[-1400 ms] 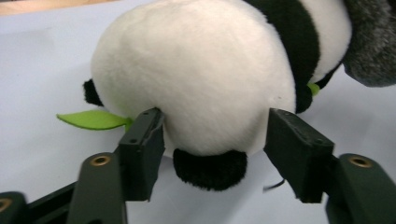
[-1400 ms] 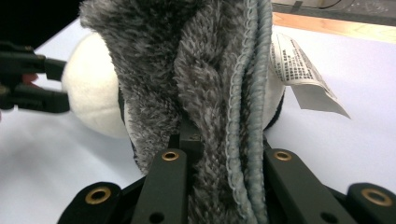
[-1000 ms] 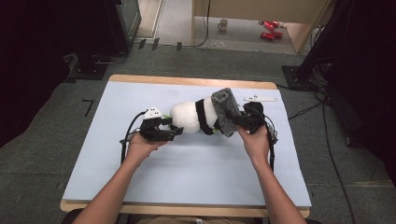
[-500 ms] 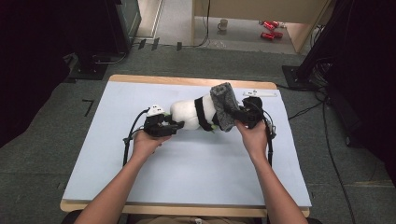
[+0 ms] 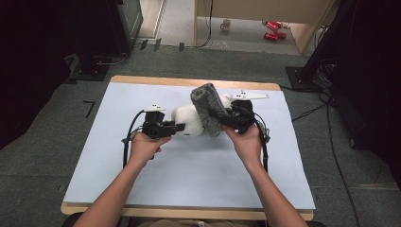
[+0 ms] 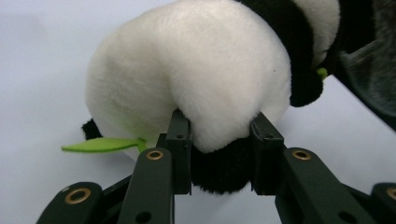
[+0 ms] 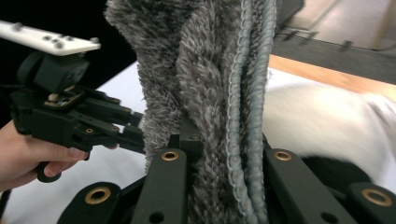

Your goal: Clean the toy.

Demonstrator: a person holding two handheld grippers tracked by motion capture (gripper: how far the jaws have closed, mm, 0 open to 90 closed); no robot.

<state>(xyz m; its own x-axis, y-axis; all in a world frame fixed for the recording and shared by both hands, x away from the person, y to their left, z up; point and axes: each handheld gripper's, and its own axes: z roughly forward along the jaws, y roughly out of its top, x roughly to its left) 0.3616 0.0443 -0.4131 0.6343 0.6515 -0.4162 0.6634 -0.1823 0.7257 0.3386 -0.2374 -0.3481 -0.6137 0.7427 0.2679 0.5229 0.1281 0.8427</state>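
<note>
High view: panda [image 5: 187,120] (mid-table), grippers [image 5: 176,128] clamped.

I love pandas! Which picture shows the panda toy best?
The left gripper view: the panda toy looms close, white fur, black band and a green leaf, pinched by the left hand-held gripper. The high view shows it small, part-covered by the grey cloth. The right gripper view gives a blurred white patch behind that cloth.

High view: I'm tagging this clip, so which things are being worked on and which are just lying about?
In use:
plush panda, clamped by the left hand-held gripper
grey fuzzy cloth, clamped by the right hand-held gripper

Lying about:
mug on the floor beyond the table
red cans on the floor
</note>
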